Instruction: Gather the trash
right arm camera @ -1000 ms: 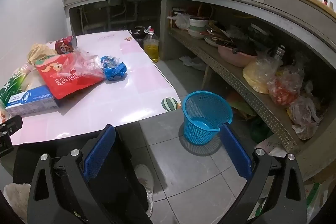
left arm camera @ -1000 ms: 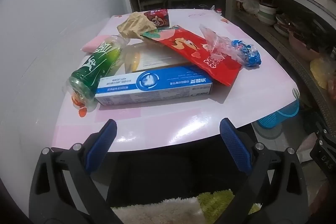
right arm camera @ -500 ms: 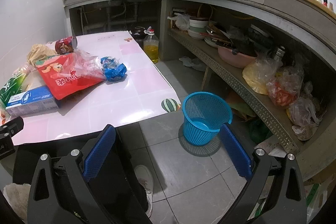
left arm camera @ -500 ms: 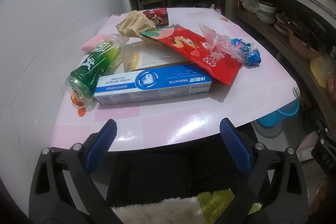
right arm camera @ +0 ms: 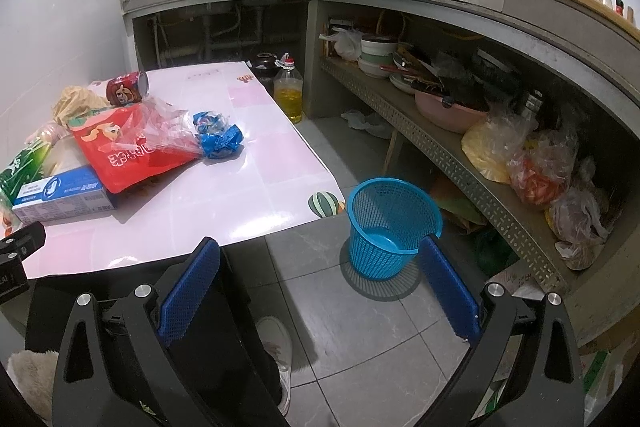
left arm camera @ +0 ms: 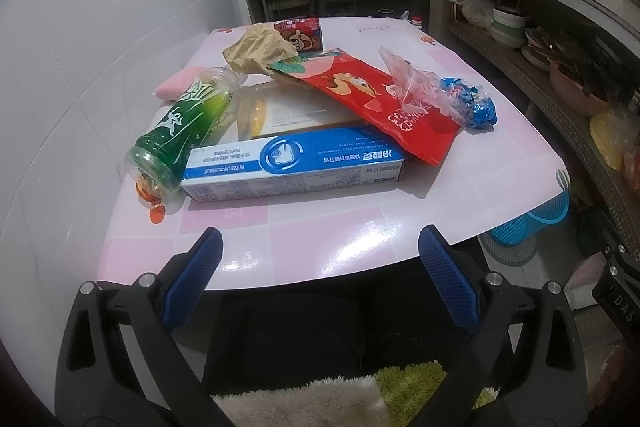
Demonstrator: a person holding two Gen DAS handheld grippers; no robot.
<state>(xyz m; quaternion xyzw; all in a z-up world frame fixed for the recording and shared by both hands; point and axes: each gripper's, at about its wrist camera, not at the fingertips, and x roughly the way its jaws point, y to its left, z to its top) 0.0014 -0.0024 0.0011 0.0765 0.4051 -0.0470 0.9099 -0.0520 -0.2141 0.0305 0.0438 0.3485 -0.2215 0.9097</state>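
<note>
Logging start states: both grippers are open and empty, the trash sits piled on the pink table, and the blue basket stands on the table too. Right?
Not quite. The blue basket stands on the floor beside the pink table, as the right wrist view shows. The rest holds: left gripper and right gripper are open and empty.

On the worktop (left arm camera: 328,223) lie one green bottle (left arm camera: 182,129), one blue-and-white toothpaste box (left arm camera: 294,163), one red snack bag (left arm camera: 380,103), one clear plastic bag (left arm camera: 416,87), one crumpled blue wrapper (left arm camera: 476,107), one crumpled brown paper (left arm camera: 256,47), one red can (left arm camera: 300,33), one pale box (left arm camera: 292,111) and one pink item (left arm camera: 172,85) by the wall. One blue basket (right arm camera: 390,223) stands on the floor. Two grippers are in view, one left (left arm camera: 318,261), one right (right arm camera: 318,271).
</note>
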